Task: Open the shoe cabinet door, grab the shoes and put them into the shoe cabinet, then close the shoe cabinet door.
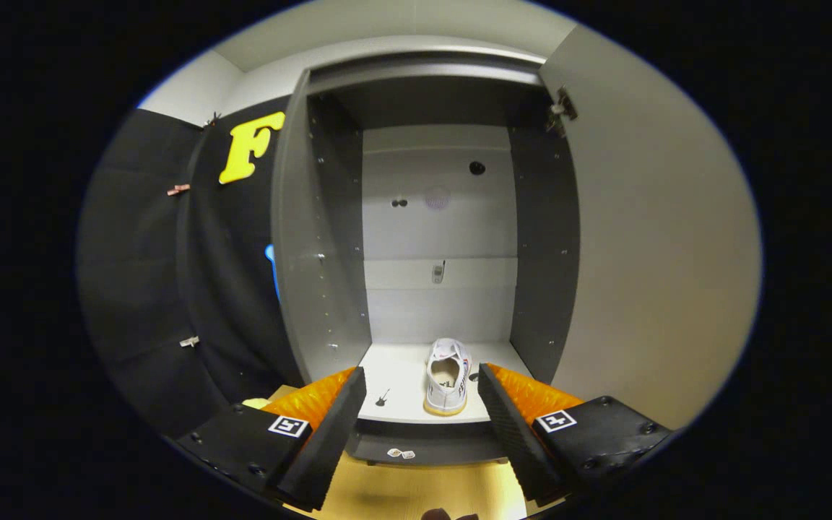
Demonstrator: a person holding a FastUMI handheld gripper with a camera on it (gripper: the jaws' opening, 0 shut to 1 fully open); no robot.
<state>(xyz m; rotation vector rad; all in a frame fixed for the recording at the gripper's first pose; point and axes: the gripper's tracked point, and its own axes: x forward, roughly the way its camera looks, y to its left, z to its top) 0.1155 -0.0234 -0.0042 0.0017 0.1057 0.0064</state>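
Note:
The shoe cabinet (pixel 546 238) stands open ahead of me, with its door (pixel 654 245) swung wide to the right. A white sneaker (pixel 448 377) rests on the cabinet's bottom shelf (pixel 398 379), heel toward me, near the shelf's front edge. My gripper (pixel 422 393) is open, fingers spread wide with nothing between them. The sneaker sits just beyond the fingertips, a little right of the middle of the gap.
The cabinet's left side panel (pixel 308 253) borders the booth's black cloth wall (pixel 170 274). A wooden floor (pixel 416 491) lies below the cabinet base. A hinge (pixel 562 110) sits at the door's upper corner.

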